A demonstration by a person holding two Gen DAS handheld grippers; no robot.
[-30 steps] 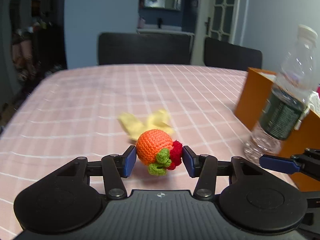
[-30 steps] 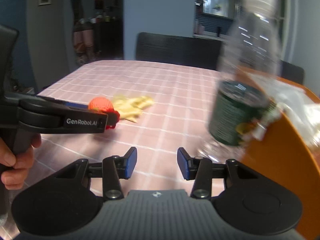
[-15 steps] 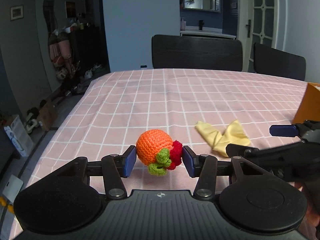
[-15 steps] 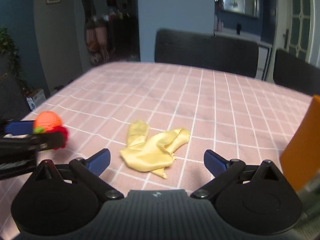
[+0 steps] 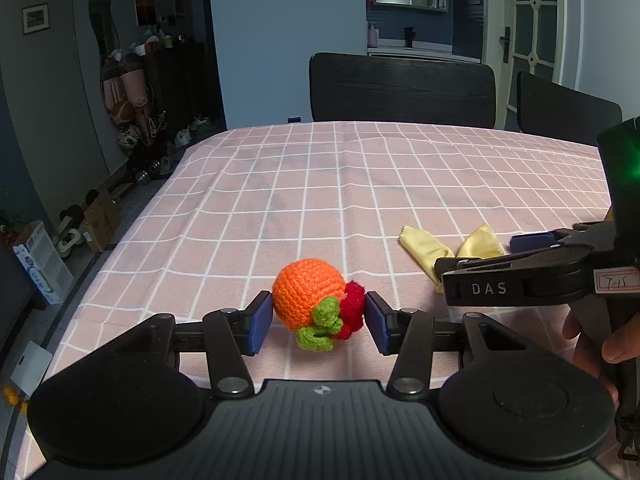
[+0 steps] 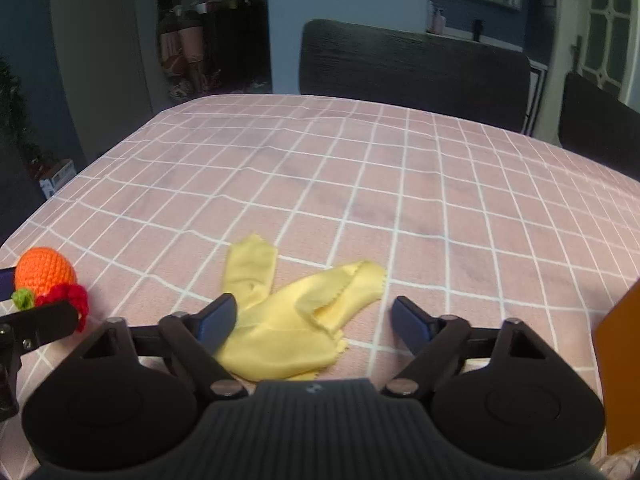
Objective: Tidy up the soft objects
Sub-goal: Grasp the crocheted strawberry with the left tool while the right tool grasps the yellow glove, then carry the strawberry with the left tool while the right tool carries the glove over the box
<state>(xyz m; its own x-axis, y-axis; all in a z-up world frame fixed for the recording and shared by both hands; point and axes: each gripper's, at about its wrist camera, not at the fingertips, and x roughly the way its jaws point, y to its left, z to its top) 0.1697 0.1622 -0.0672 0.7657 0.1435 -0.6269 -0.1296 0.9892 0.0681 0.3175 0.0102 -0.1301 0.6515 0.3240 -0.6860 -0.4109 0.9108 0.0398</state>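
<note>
A crocheted orange fruit toy (image 5: 308,292) with green leaves and a red tuft hangs just above the pink checked tablecloth (image 5: 320,184), and my left gripper (image 5: 319,320) is shut on it. The same toy (image 6: 44,270) shows at the left edge of the right wrist view. A crumpled yellow cloth (image 6: 296,320) lies flat on the table. My right gripper (image 6: 316,320) is lowered over it with the cloth between the fingers. Its jaws are closing but still stand wide, and the pads are not pressing the cloth. In the left wrist view the right gripper (image 5: 484,258) reaches in from the right over the cloth (image 5: 424,244).
An orange box (image 6: 618,320) stands at the right edge of the table. Two dark chairs (image 5: 400,88) stand behind the far side. A person's hand (image 5: 592,340) holds the right gripper. The table's left edge drops to a floor with shoes and boxes.
My right gripper left the water bottle and box, swung left and down over the yellow cloth, opened wide, then narrowed. The left view turned left with the toy still gripped.
</note>
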